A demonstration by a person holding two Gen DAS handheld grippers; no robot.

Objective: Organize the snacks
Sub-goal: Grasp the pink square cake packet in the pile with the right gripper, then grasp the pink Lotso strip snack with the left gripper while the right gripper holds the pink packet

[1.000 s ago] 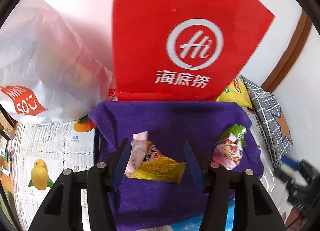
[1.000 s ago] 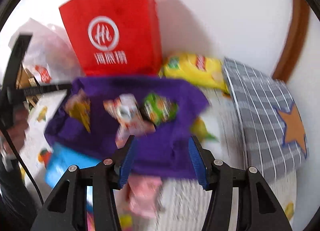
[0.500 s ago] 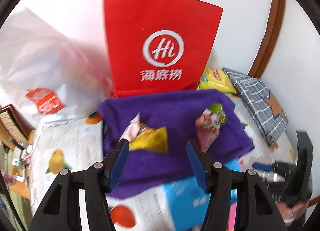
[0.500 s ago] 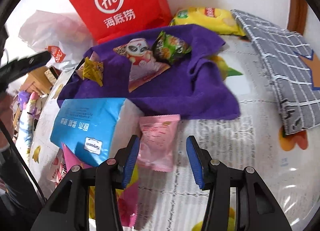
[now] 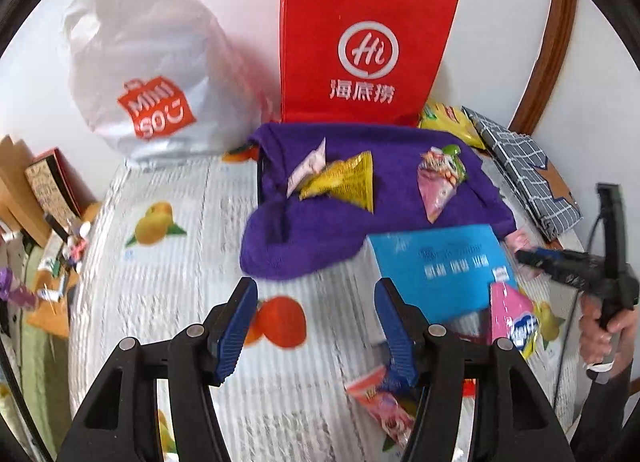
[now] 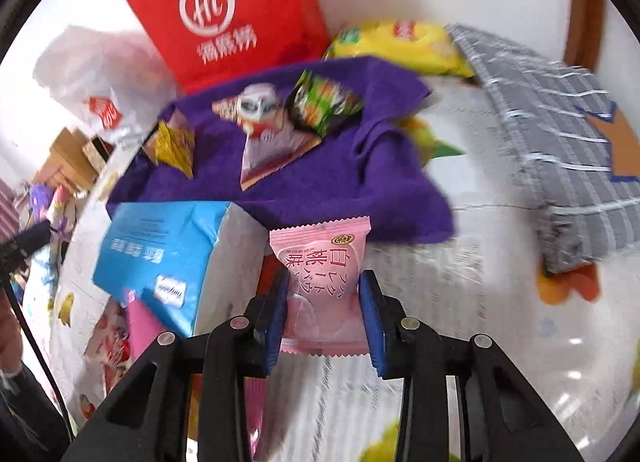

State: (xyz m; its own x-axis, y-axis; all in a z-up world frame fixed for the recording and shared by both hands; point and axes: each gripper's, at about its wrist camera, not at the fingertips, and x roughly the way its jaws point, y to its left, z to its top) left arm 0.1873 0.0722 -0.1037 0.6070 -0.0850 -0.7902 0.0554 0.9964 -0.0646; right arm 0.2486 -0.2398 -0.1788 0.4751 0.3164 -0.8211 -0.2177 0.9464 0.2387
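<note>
In the right wrist view, at the left edge, the blue tissue pack (image 6: 160, 250) lies tilted on the fruit-print tablecloth (image 6: 460, 282), its near end just beside the snack being picked. At the lower centre the right gripper (image 6: 324, 310) has just been closing, and its blue pads now press both sides of the pink peach-flavour packet (image 6: 320, 282), which lies just below the purple cloth (image 6: 320, 189). To do this well, lift straight up before moving across, so the packet clears the pack's corner. The wrapper looks soft, so I judge it may sag or slip if swung fast.

Upper centre, three packets already rest on the cloth; a bare patch at its right side looks the likeliest landing place, though blur makes its edge uncertain.

In the left wrist view, the left gripper (image 5: 316, 322) stands half open over the tablecloth at lower centre, holding nothing.
</note>
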